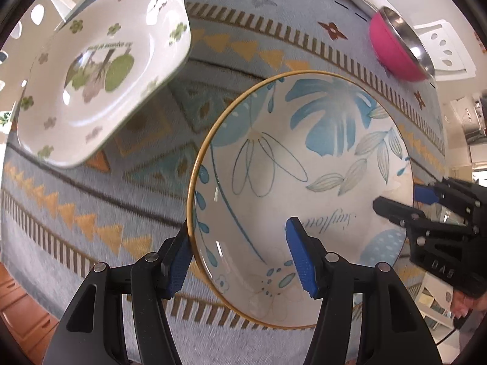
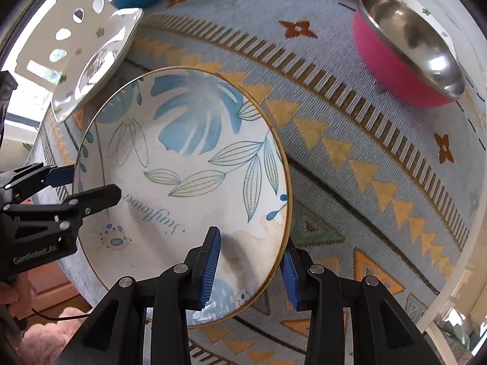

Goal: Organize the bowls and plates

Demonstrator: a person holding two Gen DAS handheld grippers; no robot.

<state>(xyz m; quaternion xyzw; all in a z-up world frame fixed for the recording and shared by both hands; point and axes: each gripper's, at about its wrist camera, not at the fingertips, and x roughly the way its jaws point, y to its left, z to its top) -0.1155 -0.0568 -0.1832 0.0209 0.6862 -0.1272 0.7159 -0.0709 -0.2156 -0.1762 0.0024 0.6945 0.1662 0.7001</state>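
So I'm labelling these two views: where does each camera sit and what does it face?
Left wrist: on the left gripper, looking down at the leaf bowl; the right gripper shows at right.
Right wrist: on the right gripper, looking down at the bowl; the left gripper shows at left.
Shared: bowl, pink bowl, square plate.

Both grippers, the left gripper (image 1: 240,252) and the right gripper (image 2: 251,269), are black plastic with ribbed blue pads (image 1: 301,258), silver screws, white lettering and a thin black cable (image 2: 57,314).
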